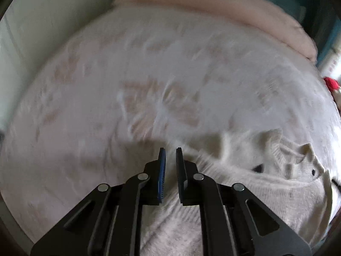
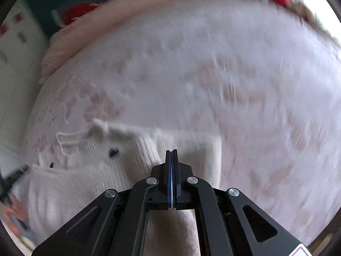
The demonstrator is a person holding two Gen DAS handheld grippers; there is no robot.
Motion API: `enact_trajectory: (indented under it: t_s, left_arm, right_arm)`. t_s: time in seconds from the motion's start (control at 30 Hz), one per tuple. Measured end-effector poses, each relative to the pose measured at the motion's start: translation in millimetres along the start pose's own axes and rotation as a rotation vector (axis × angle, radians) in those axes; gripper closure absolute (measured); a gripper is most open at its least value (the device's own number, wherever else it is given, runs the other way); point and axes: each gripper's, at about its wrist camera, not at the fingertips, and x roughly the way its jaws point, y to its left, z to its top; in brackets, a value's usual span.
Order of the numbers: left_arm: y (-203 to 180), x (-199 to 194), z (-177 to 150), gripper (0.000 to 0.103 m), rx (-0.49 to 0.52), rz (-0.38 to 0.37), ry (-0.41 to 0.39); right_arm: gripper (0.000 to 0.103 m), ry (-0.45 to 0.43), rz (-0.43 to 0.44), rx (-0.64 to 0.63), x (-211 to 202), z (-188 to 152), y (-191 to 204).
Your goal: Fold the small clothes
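A small cream knit sweater (image 1: 245,183) lies on a pale floral bedsheet (image 1: 149,74). It has a ribbed collar and small black dots like eyes. In the left wrist view it fills the lower right. My left gripper (image 1: 170,151) hovers over its left edge, jaws a little apart with nothing between them. In the right wrist view the sweater (image 2: 85,170) lies at lower left. My right gripper (image 2: 171,152) is above the sweater's right part with its jaws pressed together, and no cloth shows between the tips. Both views are blurred by motion.
A pink blanket (image 1: 213,6) is bunched along the far edge of the bed; it also shows in the right wrist view (image 2: 127,12). A white wall or panel (image 1: 42,21) stands at the left. Red items (image 2: 83,10) lie beyond the blanket.
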Motion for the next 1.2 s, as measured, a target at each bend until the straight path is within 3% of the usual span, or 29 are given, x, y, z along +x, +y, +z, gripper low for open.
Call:
enact_trajectory:
  t_s: [0.03, 0.07, 0.1, 0.17, 0.27, 0.33, 0.37, 0.4, 0.5, 0.6, 0.63, 0.7, 0.77, 0.8, 0.87, 0.97, 1.03, 1.13, 1.17, 1.2]
  left_arm:
    - [9, -3, -5, 0.091, -0.051, -0.080, 0.008]
    - [14, -6, -10, 0.076, -0.070, -0.123, 0.003]
    - [17, -9, -14, 0.045, -0.080, -0.163, -0.004]
    - [21, -15, -23, 0.022, -0.088, -0.180, -0.023]
    - [12, -6, -27, 0.025, -0.029, -0.148, -0.004]
    - [2, 4, -29, 0.050, 0.014, -0.111, 0.030]
    - [-2, 7, -29, 0.069, 0.038, -0.086, 0.040]
    - [-5, 7, -30, 0.084, 0.057, -0.065, 0.043]
    - [-4, -18, -18, 0.089, 0.032, -0.104, -0.011]
    - [-3, -28, -1, 0.092, 0.019, -0.104, -0.055]
    - [-4, -24, 4, 0.092, 0.028, -0.076, -0.061]
    - [-9, -3, 10, 0.090, 0.053, -0.029, -0.034]
    - [-11, 26, 9, 0.089, 0.067, 0.003, 0.056]
    - [-12, 28, 6, 0.087, 0.069, 0.014, 0.062]
    - [-14, 7, 1, 0.081, 0.082, 0.013, -0.007]
    - [-16, -32, -9, 0.073, 0.118, 0.014, -0.084]
    - [-16, -58, -24, 0.063, 0.132, -0.026, -0.117]
    - [-18, -73, -53, 0.054, 0.172, -0.074, -0.090]
    - [-17, -73, -61, 0.047, 0.170, -0.068, -0.083]
    - [-14, -72, -65, 0.044, 0.157, -0.073, -0.088]
  right_arm:
    - [0.090, -0.026, 0.044, 0.015, -7, -8, -3]
    - [0.073, -0.040, 0.055, 0.004, -12, -13, -2]
    - [0.050, -0.048, 0.058, -0.019, -15, -19, 0]
    - [0.043, -0.054, 0.058, -0.075, -17, -27, 6]
    - [0.044, -0.006, 0.019, -0.119, 1, -27, 17]
    - [0.081, 0.027, 0.014, -0.138, 16, -25, 25]
    - [0.091, 0.034, 0.013, -0.146, 17, -25, 31]
    - [0.093, 0.016, 0.006, -0.152, 12, -23, 36]
    - [0.094, -0.146, 0.084, -0.151, -40, -9, 49]
    - [0.095, -0.241, 0.071, -0.138, -64, 5, 48]
    - [0.095, -0.241, 0.038, -0.137, -60, 8, 45]
    - [0.094, -0.149, -0.062, -0.143, -17, 11, 33]
    - [0.094, 0.034, -0.124, -0.132, 37, 3, 17]
    - [0.090, 0.002, -0.127, -0.136, 35, -1, 18]
    - [0.084, -0.092, -0.101, -0.138, 4, -3, 29]
    - [0.084, -0.174, -0.037, -0.162, -42, -17, 46]
    - [0.084, -0.171, 0.021, -0.186, -59, -32, 58]
    - [0.083, -0.149, 0.070, -0.211, -71, -65, 69]
    - [0.076, -0.141, 0.051, -0.218, -70, -75, 71]
    - [0.062, -0.138, 0.031, -0.216, -65, -77, 67]
